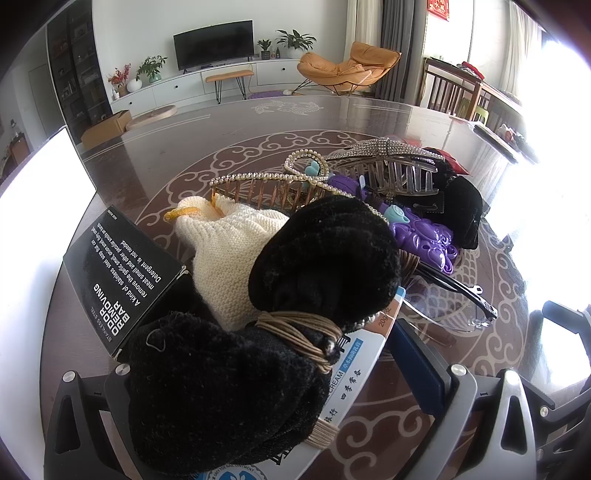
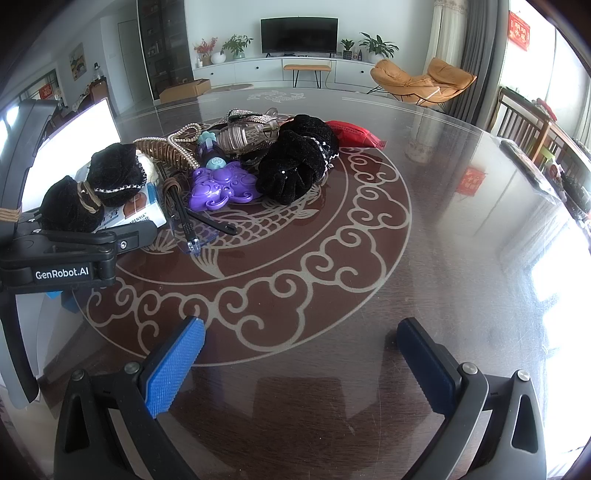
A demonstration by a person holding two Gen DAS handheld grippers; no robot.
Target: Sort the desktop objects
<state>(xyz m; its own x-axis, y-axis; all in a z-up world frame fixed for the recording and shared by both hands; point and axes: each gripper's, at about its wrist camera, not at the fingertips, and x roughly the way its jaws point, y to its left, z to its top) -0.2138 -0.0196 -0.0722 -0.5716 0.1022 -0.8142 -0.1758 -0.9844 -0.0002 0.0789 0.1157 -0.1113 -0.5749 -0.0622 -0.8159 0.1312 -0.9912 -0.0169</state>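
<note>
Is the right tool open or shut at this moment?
Open. The right tool has its two blue-padded fingers spread wide apart above the bare patterned table, with nothing between them.

Black cardboard box (image 1: 122, 280) at 9 o'clock: "STAINLESS STEEL ODOR REMOVING BAR". White-blue carton (image 1: 343, 373) under the pile: "CREAM", "20g". Left gripper's black body (image 2: 61, 273): "GenRobot.AI".

Television (image 2: 299, 36), orange lounge chair (image 2: 421, 82) — perhaps leather.
</note>
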